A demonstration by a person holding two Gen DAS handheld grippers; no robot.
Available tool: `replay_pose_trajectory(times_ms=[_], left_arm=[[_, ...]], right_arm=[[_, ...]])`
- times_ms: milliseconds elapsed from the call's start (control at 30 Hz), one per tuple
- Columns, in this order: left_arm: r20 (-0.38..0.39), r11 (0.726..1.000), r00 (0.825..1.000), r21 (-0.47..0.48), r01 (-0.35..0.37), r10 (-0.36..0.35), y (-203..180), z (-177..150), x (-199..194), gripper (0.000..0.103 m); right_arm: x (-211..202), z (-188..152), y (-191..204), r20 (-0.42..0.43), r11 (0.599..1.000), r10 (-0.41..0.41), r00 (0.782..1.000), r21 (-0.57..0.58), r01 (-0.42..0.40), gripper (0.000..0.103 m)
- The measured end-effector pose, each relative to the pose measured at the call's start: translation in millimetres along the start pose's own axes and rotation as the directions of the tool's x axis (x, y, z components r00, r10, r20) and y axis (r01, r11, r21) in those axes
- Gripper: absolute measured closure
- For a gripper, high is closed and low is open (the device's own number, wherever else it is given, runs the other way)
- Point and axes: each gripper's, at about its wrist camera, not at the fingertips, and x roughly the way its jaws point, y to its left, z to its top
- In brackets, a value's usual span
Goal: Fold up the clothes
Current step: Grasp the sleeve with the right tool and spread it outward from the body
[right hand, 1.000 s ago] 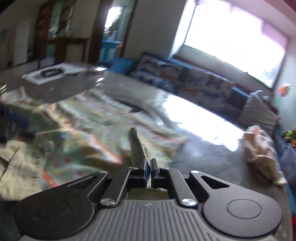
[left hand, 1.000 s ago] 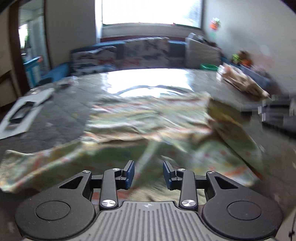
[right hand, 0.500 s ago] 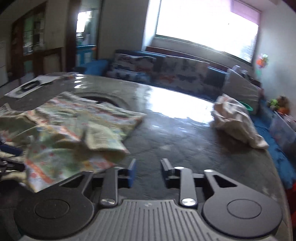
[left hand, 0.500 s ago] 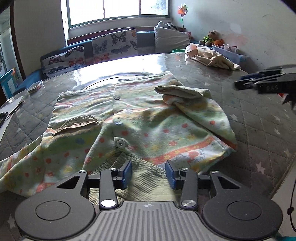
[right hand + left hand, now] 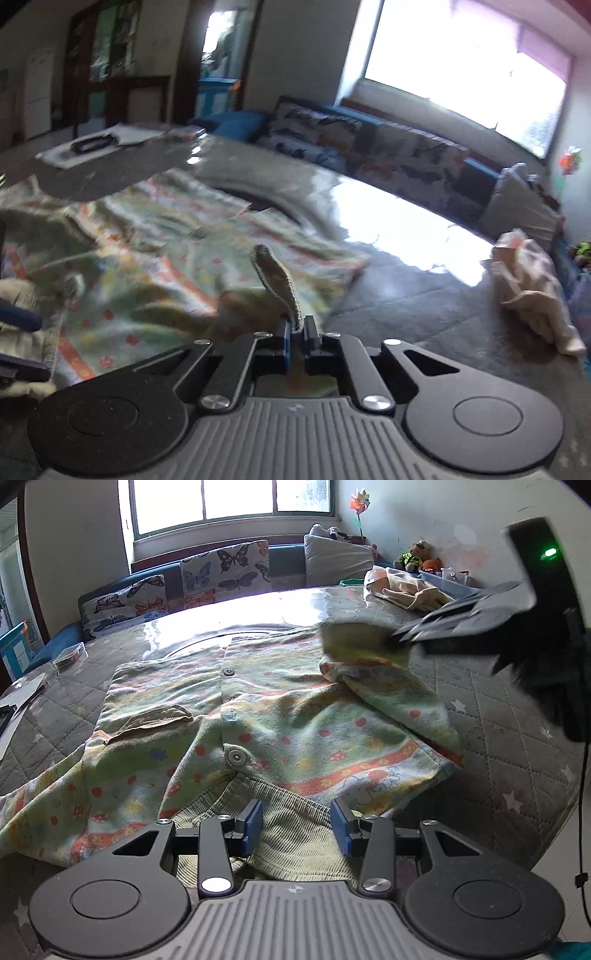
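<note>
The right claw (image 5: 297,326), empty and apart half a second ago, has just been closing and now pinches the cuff of the pale green, fruit-printed flannel shirt (image 5: 295,716), lifting that sleeve off the quilted grey table (image 5: 498,738). Likely the sleeve fold is starting. The left claw (image 5: 297,827) hovers open over the ribbed collar, gripping nothing. A clear plastic box (image 5: 70,654) sits far left; its contents are unclear.

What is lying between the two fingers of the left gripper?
In the left wrist view, the ribbed green collar of the shirt lies between the open left gripper's fingers. The pads do not press it.
</note>
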Motion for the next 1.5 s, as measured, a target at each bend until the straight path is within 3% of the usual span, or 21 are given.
replay_pose_trajectory(times_ms=[133,300,467,500,567,600,700,833,900,967,1133,1333,1367,1500], left_arm=[[0.005,1.000,1.000,0.005,0.005,-0.005,0.9,-0.4,0.2,0.059],[0.007,1.000,1.000,0.009,0.009,-0.009,1.4,-0.8,0.4,0.058],[0.006,1.000,1.000,0.014,0.010,-0.010,1.9,0.1,1.6,0.055],[0.005,1.000,1.000,0.015,0.009,-0.009,2.0,0.1,1.7,0.054],[0.005,1.000,1.000,0.015,0.008,-0.008,3.0,0.0,1.8,0.052],[0.004,1.000,1.000,0.014,0.009,-0.009,3.6,-0.1,1.7,0.052],[0.004,1.000,1.000,0.023,0.012,-0.012,3.2,0.1,1.8,0.051],[0.003,0.999,1.000,0.027,0.020,-0.020,3.7,0.1,2.0,0.051],[0.003,0.999,1.000,0.024,0.023,-0.023,4.3,-0.2,1.8,0.051],[0.003,0.999,1.000,0.028,0.028,-0.028,4.7,-0.5,1.5,0.051],[0.000,0.998,0.999,0.035,0.049,-0.049,7.5,-0.3,1.7,0.051],[0.001,0.997,0.998,0.043,0.064,-0.064,9.4,-0.8,1.7,0.051],[0.001,0.997,0.998,0.046,0.066,-0.066,9.6,-0.8,1.7,0.051],[0.000,0.996,0.997,0.056,0.075,-0.075,9.8,-0.6,1.9,0.051]], right_arm=[[-29.5,-4.5,-33.9,0.023,0.990,-0.133,0.991,0.045,0.132,0.099],[-55.2,-24.8,-71.7,-0.025,0.950,-0.301,0.953,0.077,0.302,0.098],[-51.6,-61.6,-95.7,-0.193,0.912,-0.372,0.908,0.104,0.396,0.097],[-47.1,-67.8,-97.4,-0.233,0.910,-0.376,0.897,0.090,0.405,0.092],[-40.8,-76.4,-98.1,-0.274,0.897,-0.402,0.874,0.073,0.436,0.090],[-40.8,-76.5,-98.3,-0.273,0.895,-0.405,0.873,0.076,0.439,0.090],[-46.2,-62.2,-95.7,-0.225,0.912,-0.358,0.906,0.124,0.391,0.081],[-34.4,-17.5,-80.6,-0.126,0.968,-0.160,0.979,0.176,0.181,0.070],[-16.4,-1.2,-73.1,-0.107,0.978,-0.078,0.991,0.187,0.098,0.070],[12.8,15.4,-64.8,-0.108,0.980,0.000,0.994,0.199,0.022,0.070],[74.9,41.3,-63.9,-0.135,0.959,0.107,0.985,0.274,-0.067,0.070],[135.5,52.7,-66.7,-0.202,0.941,0.124,0.971,0.333,-0.051,0.071],[141.2,52.1,-66.3,-0.212,0.941,0.124,0.969,0.336,-0.047,0.074],[148.6,55.0,-58.1,-0.210,0.957,0.099,0.973,0.288,-0.035,0.101]])
